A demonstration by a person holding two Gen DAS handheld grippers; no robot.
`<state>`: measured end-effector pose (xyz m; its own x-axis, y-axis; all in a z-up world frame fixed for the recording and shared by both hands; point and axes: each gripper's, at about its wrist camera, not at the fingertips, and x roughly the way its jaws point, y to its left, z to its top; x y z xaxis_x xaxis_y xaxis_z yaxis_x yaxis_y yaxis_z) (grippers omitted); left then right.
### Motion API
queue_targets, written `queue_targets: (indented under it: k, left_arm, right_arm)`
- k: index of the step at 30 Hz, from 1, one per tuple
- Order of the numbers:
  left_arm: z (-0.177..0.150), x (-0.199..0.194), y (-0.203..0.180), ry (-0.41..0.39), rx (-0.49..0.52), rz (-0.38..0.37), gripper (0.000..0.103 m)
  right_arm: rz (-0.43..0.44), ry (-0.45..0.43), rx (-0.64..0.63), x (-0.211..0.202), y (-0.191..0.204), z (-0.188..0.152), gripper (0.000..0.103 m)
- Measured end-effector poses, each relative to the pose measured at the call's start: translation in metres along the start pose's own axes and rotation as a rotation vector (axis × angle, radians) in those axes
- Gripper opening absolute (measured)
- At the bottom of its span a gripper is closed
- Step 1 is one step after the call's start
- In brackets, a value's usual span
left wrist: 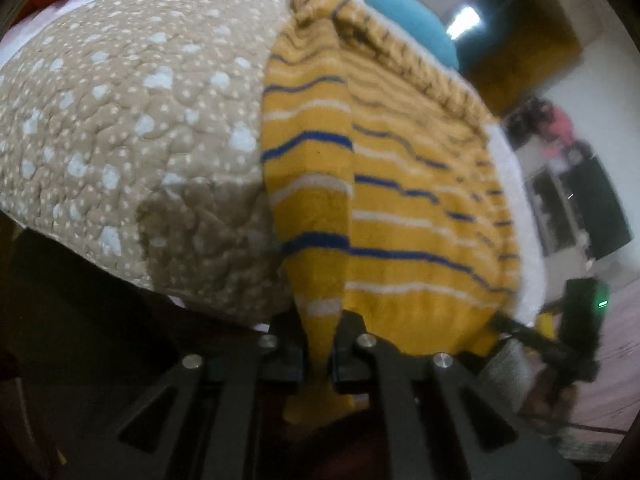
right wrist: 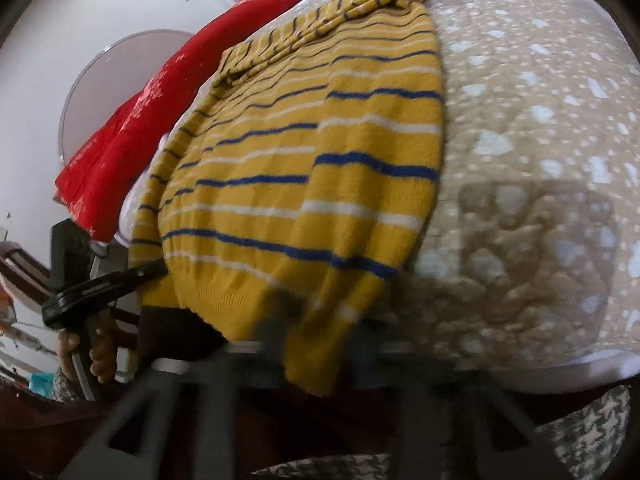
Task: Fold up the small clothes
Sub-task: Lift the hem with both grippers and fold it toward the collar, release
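Note:
A small yellow knit sweater (left wrist: 404, 208) with blue and white stripes lies on a tan dotted quilt (left wrist: 120, 120). My left gripper (left wrist: 320, 360) is shut on the sweater's near edge, which bunches between the fingers and hangs below them. In the right wrist view the same sweater (right wrist: 304, 168) lies on the quilt (right wrist: 532, 140), one side folded over. My right gripper (right wrist: 316, 356) is blurred; the sweater's lower edge hangs down between its fingers, and it looks shut on it. Each gripper shows in the other's view, at the sweater's far bottom corner (left wrist: 532, 336) (right wrist: 104, 284).
A red cloth (right wrist: 132, 128) lies beyond the sweater at the left of the right wrist view. A teal cushion (left wrist: 412, 24) sits behind the quilt. The quilt's near edge drops off just in front of both grippers. Room furniture (left wrist: 576, 200) stands at the far right.

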<state>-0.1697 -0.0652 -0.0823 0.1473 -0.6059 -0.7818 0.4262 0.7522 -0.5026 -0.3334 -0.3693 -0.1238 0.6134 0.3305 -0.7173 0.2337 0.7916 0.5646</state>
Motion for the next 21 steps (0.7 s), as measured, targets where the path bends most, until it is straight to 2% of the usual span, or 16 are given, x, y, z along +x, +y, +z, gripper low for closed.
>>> queue_targets:
  k: [3,6,10,13,15,19,21]
  left_arm:
    - [0.007,-0.031,-0.01,-0.061,0.02,-0.035,0.008]
    - [0.024,-0.058,-0.025,-0.119,0.055,-0.068,0.008]
    - [0.075,-0.077,-0.048,-0.198,0.099,-0.085,0.008]
    - [0.124,-0.073,-0.059,-0.25,0.115,-0.058,0.008]
    - [0.152,-0.065,-0.063,-0.27,0.114,-0.032,0.008]
    - [0.218,-0.036,-0.067,-0.259,0.067,-0.029,0.008]
    - [0.238,-0.026,-0.068,-0.257,0.06,-0.018,0.008]
  right_arm:
    - [0.014,-0.01,-0.003,-0.011,0.006,0.004,0.008]
    - [0.106,-0.057,0.0,-0.037,0.018,0.018,0.007]
    - [0.17,-0.158,-0.024,-0.065,0.034,0.053,0.007]
    - [0.176,-0.235,-0.039,-0.076,0.04,0.096,0.007]
    - [0.143,-0.283,-0.05,-0.076,0.041,0.13,0.007]
    - [0.113,-0.327,-0.019,-0.067,0.032,0.188,0.007]
    - [0.101,-0.34,0.004,-0.058,0.025,0.218,0.007]
